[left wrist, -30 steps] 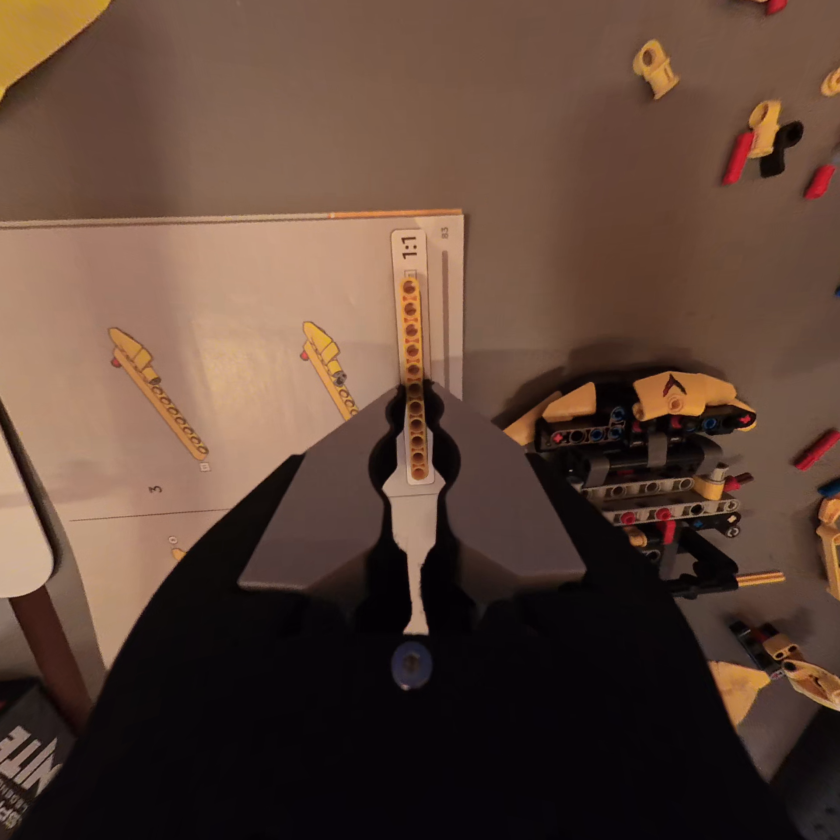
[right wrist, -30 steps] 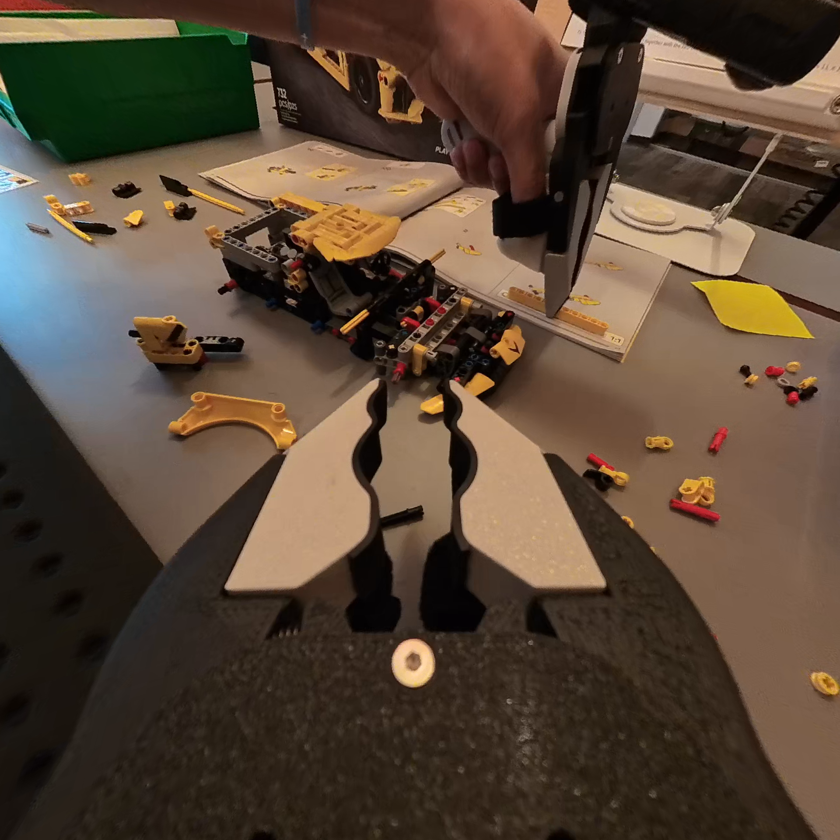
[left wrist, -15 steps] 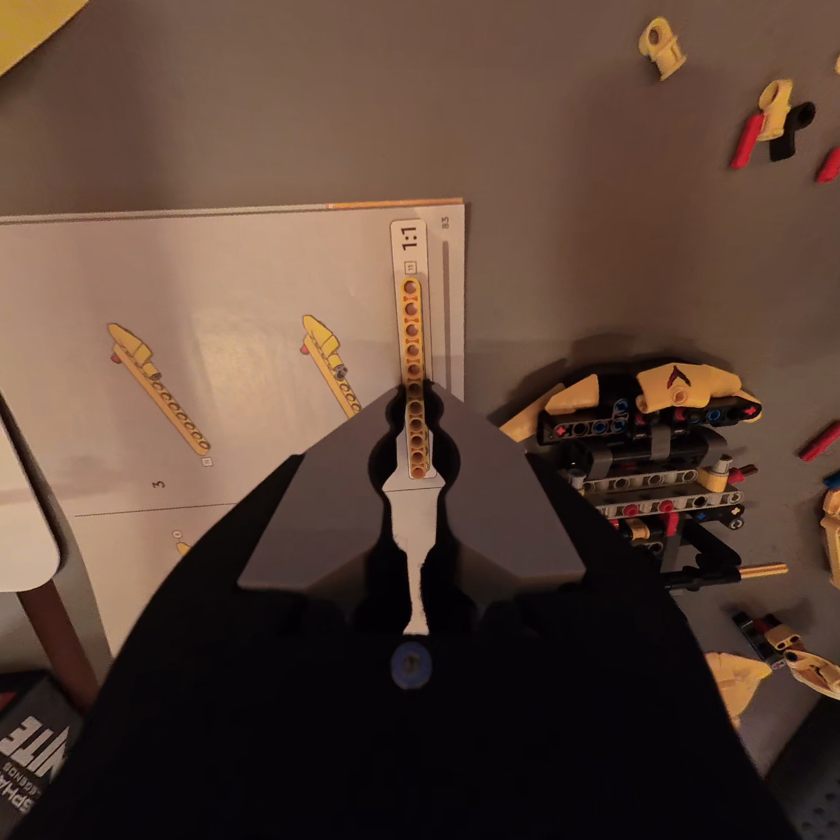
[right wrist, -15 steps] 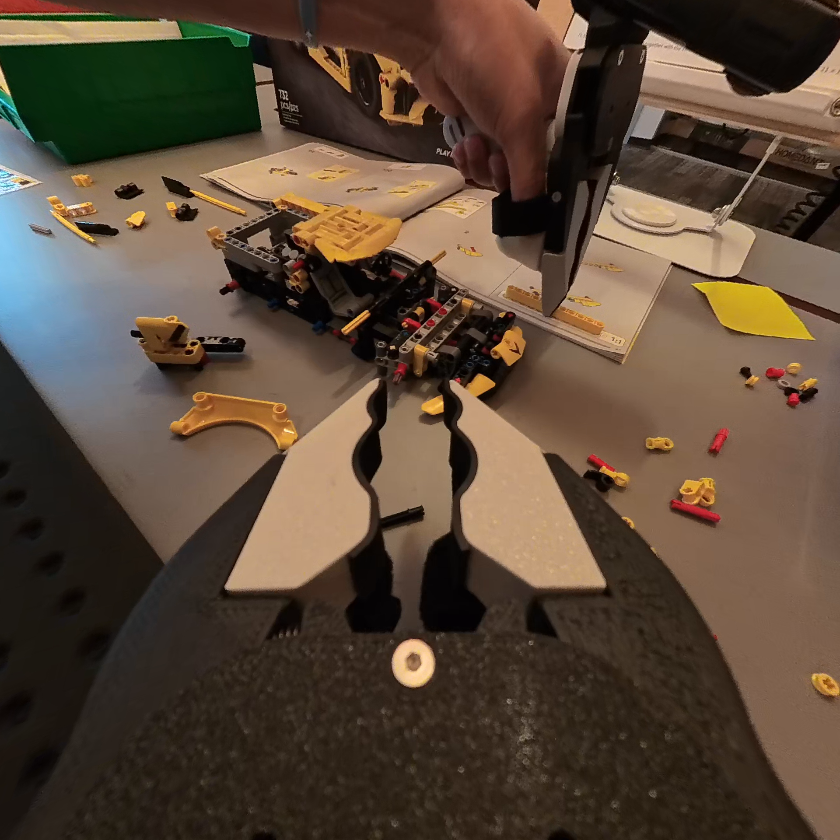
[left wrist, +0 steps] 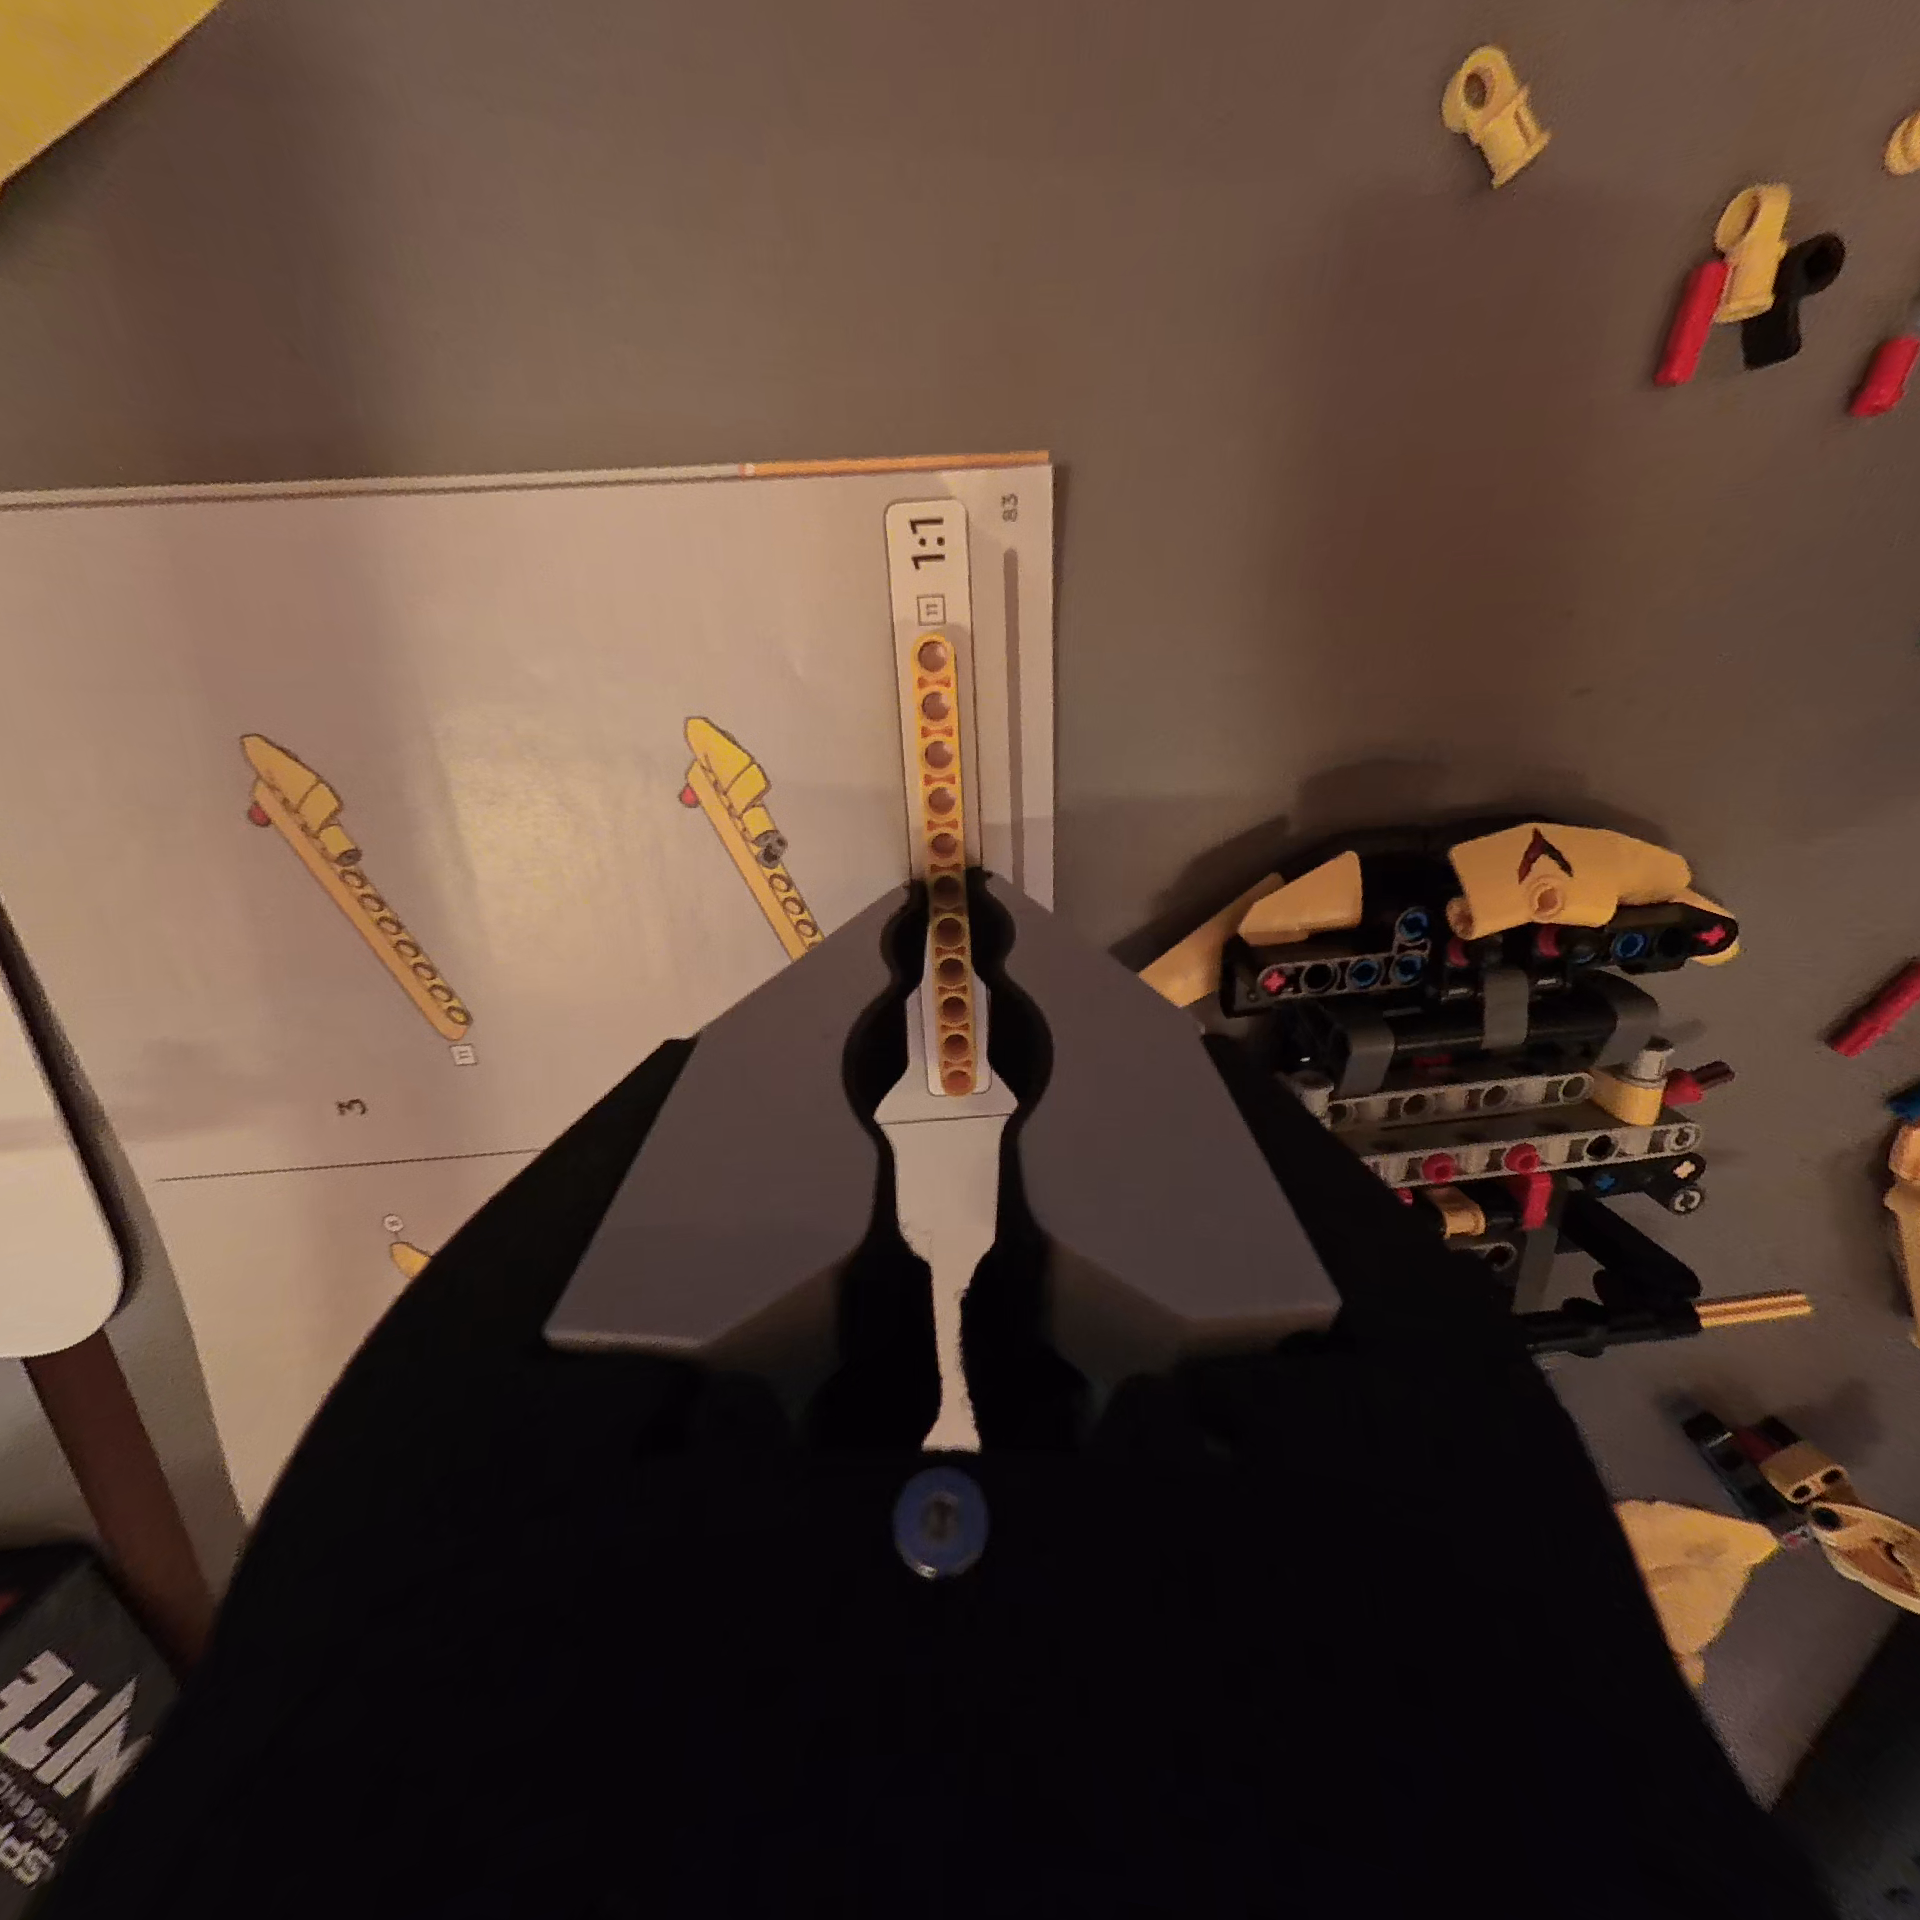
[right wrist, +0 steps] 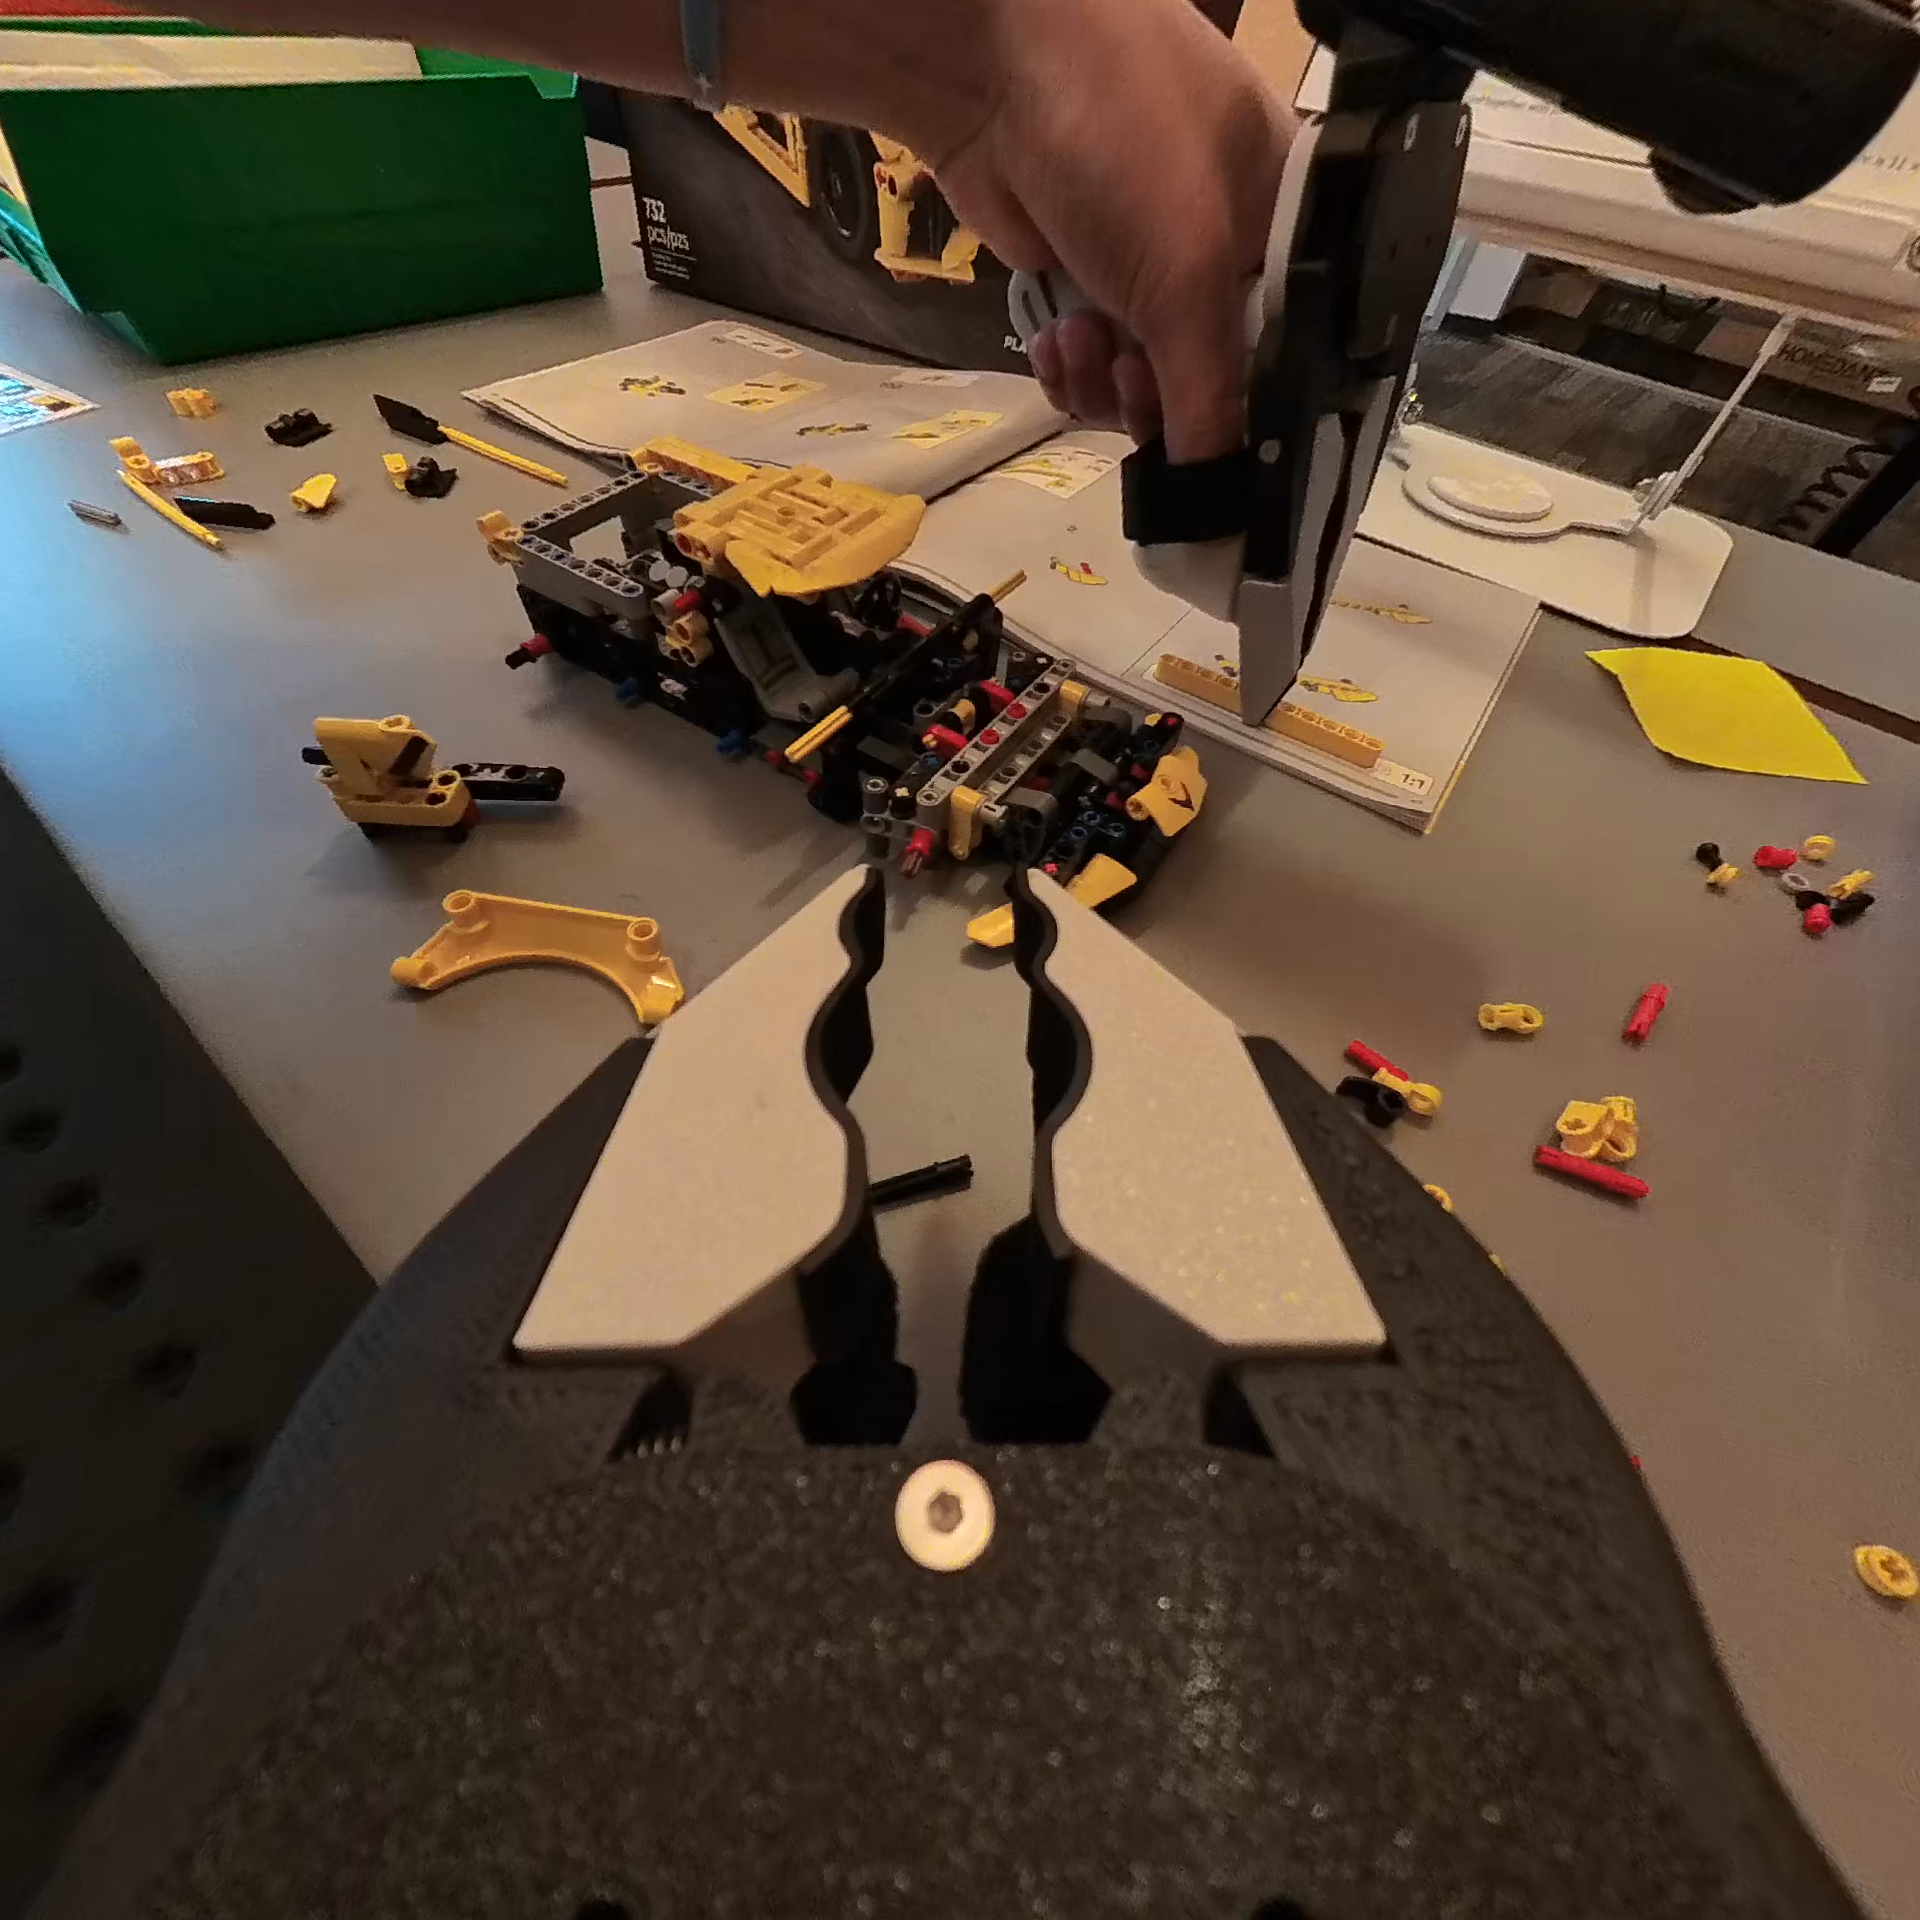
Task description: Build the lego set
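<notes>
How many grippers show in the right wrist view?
2: the right gripper open in the foreground; the left gripper farther off, tip down at the yellow beam on the booklet.

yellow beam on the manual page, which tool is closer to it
Left. The left tool points down with its tips at the yellow beam on the instruction booklet; the right tool sits apart, near the half-built car.

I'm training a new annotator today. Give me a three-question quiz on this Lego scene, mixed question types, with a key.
1. True or false: the left gripper is closed on a long yellow beam lying on the instruction booklet.
2. The right gripper holds: A) a red pin B) nothing C) a black axle.
3. Fill in: the storage bin behind the loose parts is ____.

Key: 1 true; 2 B; 3 green.
</notes>
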A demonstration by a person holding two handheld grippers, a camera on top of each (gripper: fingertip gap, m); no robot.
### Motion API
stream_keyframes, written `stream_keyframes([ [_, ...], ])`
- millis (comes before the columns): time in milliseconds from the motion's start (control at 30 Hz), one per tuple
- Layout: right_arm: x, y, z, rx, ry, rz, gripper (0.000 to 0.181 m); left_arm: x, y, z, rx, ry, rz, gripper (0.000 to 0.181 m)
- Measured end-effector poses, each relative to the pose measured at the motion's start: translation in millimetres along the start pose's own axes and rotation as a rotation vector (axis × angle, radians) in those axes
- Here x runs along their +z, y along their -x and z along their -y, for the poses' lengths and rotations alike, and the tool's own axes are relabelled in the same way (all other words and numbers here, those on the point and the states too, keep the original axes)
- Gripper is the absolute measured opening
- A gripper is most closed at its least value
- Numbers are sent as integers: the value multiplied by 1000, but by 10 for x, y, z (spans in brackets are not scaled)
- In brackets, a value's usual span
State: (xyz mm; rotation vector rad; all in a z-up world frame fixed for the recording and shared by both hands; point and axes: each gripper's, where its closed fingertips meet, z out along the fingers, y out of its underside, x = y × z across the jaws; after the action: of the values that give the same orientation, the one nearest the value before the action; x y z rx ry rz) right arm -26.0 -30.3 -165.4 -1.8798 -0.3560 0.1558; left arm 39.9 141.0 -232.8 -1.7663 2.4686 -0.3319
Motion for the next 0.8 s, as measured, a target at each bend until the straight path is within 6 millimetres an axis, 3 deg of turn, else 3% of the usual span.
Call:
stream_keyframes([
  [133, -2, 3, 1, -3, 0, 0, 23, -6, 12, 3, 2, 7, 17, 7],
  [200, -12, -2, 12, 0, -9, -1, 23, -151, -13, 46, -31, -38, 29, 7],
  [267, -23, -12, 22, 8, -17, -1, 23, -588, -143, 154, -91, -181, 43, 7],
  [333, -36, -26, 39, 18, -30, -3, 23, -1117, -461, 106, -108, -314, 58, 7],
  [400, -38, -34, 43, 33, -34, 2, 23, -1486, -863, -153, -139, -404, 86, 7],
  [433, -39, -38, 44, 39, -35, 5, 23, -1560, -1072, -345, -170, -421, 95, 7],
  [500, -41, -41, 53, 45, -41, 7, 23, -1509, -1422, -790, -294, -424, 109, 7],
  [567, -44, -45, 56, 51, -44, 9, 23, -1312, -1663, -1269, -462, -385, 145, 7],
  [633, -48, -54, 63, 58, -48, 8, 23, -1097, -1957, -1583, -613, -381, 122, 7],
  [700, -48, -57, 62, 62, -49, 8, 23, -958, -2262, -1714, -702, -400, 67, 7],
  [800, -42, -47, 54, 58, -43, 13, 23, -869, -2555, -1653, -704, -451, 32, 7],
])
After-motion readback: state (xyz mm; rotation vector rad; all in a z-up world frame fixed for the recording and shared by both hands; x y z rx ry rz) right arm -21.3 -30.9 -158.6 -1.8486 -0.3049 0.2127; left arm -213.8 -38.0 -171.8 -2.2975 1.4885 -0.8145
